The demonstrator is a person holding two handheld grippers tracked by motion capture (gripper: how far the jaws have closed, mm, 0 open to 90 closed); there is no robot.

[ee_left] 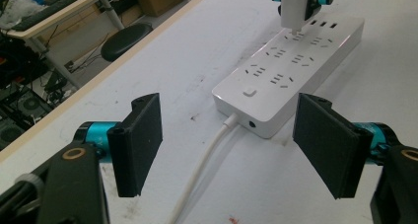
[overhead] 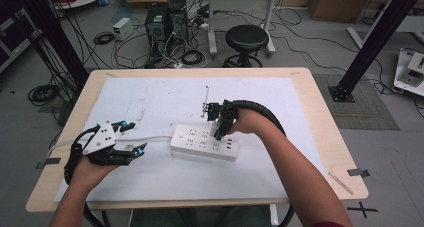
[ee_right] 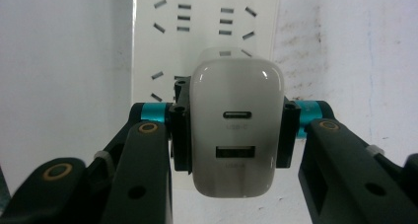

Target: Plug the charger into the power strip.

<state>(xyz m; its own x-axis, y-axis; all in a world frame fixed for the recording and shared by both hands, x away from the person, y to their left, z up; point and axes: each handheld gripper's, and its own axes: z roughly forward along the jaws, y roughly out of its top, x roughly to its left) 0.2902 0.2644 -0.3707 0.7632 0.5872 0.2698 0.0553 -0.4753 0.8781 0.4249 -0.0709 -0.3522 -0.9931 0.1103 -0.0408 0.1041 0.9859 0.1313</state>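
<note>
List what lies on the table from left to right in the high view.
left gripper → white cable → power strip → right gripper, which holds a white charger over the strip's right part.

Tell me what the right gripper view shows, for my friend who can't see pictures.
The right gripper has its two black jaws clamped on a white USB charger, with an oval port above a rectangular one facing the camera. Just beyond it lies a white power strip with rows of socket slots, on a scuffed white table cover.
</note>
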